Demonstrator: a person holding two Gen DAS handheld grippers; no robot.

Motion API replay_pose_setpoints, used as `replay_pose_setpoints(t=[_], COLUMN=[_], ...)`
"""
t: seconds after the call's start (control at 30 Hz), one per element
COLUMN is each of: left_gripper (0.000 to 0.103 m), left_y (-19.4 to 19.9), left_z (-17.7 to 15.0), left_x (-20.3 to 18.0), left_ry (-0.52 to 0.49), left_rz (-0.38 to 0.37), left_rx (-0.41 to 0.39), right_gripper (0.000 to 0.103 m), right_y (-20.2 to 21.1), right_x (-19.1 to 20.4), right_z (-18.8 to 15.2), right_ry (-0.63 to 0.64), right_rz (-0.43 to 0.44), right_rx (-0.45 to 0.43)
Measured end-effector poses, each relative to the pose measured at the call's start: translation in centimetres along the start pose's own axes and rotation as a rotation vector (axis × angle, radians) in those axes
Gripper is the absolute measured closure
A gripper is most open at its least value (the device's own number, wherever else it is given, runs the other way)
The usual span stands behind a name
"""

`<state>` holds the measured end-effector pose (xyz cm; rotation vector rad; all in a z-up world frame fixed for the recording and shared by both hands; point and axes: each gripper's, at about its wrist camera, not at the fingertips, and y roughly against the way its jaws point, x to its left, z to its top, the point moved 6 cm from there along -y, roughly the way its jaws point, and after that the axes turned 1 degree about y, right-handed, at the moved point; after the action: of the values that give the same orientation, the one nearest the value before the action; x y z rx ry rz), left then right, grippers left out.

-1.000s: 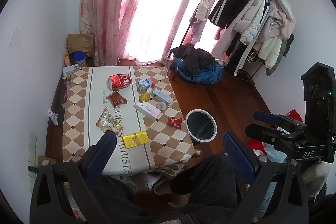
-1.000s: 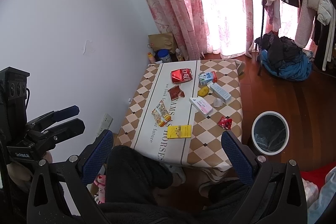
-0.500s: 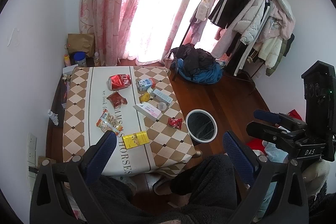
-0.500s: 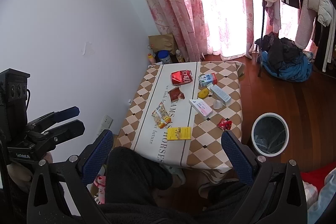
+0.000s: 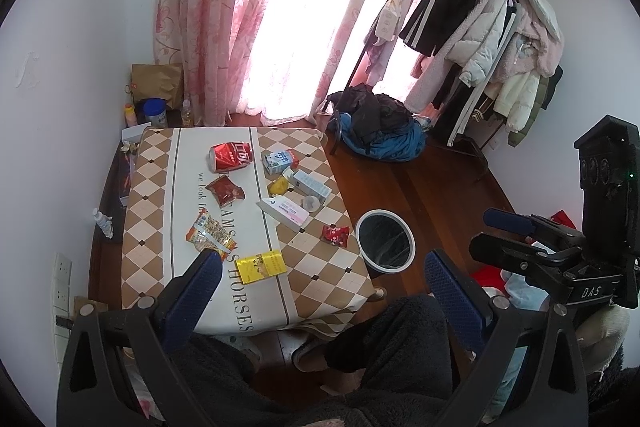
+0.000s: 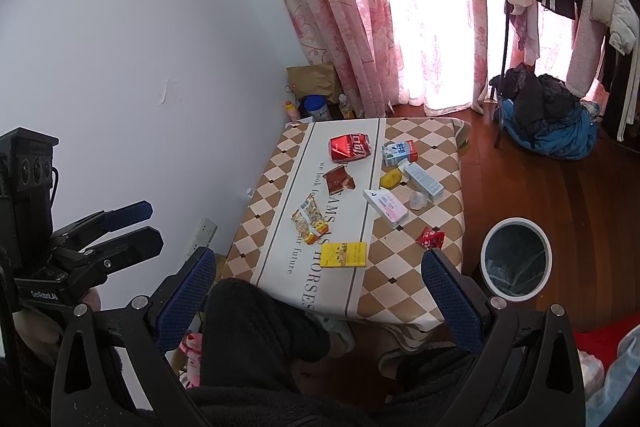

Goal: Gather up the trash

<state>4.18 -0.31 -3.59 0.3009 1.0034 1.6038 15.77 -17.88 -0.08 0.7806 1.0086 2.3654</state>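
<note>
Both grippers, left gripper [image 5: 320,281] and right gripper [image 6: 320,281], hover wide and empty above the wrapper-strewn checkered tablecloth [image 5: 156,187], and the flat yellow carton [image 5: 260,267] may slip sideways, missing the white-rimmed round bin [image 5: 385,245] beside the table.

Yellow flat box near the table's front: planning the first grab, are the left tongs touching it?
Apart. The left wrist view shows the open left tongs held above the yellow flat box.

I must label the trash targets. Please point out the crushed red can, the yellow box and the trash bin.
crushed red can [image 5: 231,155], left wrist view, middle of its dented side
yellow box [image 6: 344,255], right wrist view, centre of its top face
trash bin [image 6: 487,237], right wrist view, white rim
</note>
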Motion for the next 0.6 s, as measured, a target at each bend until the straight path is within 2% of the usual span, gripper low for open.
replay_pose_setpoints(t=[0.6], left_gripper=[0.000], left_y=[0.04], left_z=[-0.07], left_x=[-0.17], left_ry=[0.000], left_rz=[0.001], left_rx=[-0.001], right_gripper=[0.000], right_y=[-0.01], right_x=[0.77], right_z=[0.47], right_ry=[0.022], right_rz=[0.000], right_rx=[-0.003])
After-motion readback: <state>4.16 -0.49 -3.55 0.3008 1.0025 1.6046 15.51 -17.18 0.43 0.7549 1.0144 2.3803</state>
